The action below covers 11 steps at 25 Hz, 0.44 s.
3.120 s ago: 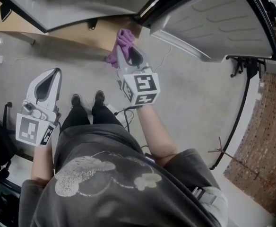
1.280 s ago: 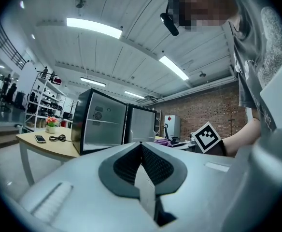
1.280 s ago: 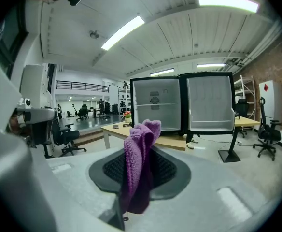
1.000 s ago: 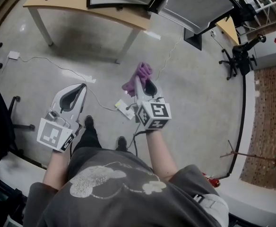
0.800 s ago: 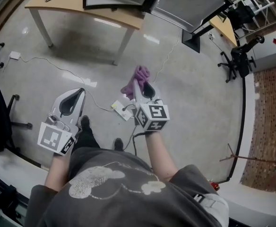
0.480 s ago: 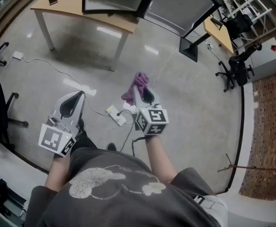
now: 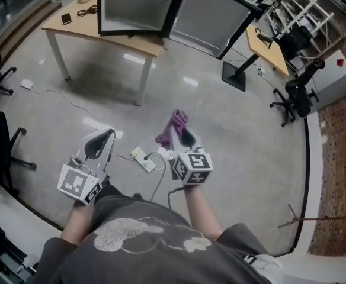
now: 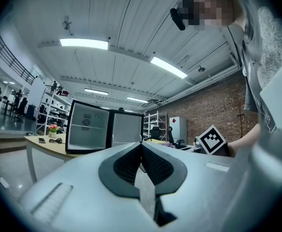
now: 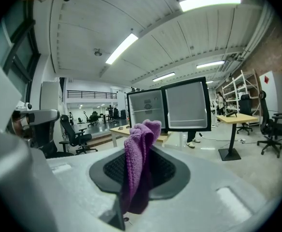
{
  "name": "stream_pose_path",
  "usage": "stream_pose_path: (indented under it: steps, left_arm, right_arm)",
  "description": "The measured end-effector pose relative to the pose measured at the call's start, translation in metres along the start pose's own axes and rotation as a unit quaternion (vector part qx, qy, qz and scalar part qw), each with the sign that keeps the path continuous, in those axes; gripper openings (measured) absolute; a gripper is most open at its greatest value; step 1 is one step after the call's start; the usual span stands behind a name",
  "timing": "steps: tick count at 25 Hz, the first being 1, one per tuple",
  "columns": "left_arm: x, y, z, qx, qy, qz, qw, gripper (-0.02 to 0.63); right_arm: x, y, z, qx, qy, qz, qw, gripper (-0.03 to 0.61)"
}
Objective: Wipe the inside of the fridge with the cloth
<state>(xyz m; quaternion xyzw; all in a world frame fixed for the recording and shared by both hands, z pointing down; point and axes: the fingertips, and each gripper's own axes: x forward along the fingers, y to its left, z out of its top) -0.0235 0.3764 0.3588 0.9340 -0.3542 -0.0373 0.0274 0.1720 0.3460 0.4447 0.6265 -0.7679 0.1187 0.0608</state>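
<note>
Purple knitted cloth (image 7: 172, 126) hangs pinched in the right claw (image 7: 177, 136), whose jaws close on the fabric. The left claw (image 7: 109, 132) is shut with nothing between its jaws. Both hover well apart from the fridge (image 7: 130, 7), which stands on the wooden bench (image 7: 87, 27) with its door (image 7: 211, 18) swung open. No wiping is under way. The cloth would have to reach the interior first, and whether the inside is already clean cannot be told. No print is readable: only square coded markers (image 7: 191, 165) on the claws, and a mark (image 8: 86, 121) on the fridge's back wall too small to read.
</note>
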Motion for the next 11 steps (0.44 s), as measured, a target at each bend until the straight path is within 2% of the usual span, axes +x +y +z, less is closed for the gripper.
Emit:
stream_pose_path:
  steps: [5,11]
  left_arm:
    - [0.002,-0.017,-0.004,-0.003,0.002,-0.009,1.0000,0.017]
    - [-0.005,-0.020,-0.012,-0.022,0.010,0.001,0.9997,0.017]
  right_arm:
    - [-0.015,-0.012,-0.015,0.009,0.013,-0.009,1.000,0.080]
    - [-0.020,-0.010,-0.034,0.013,0.043,-0.008,0.999,0.080]
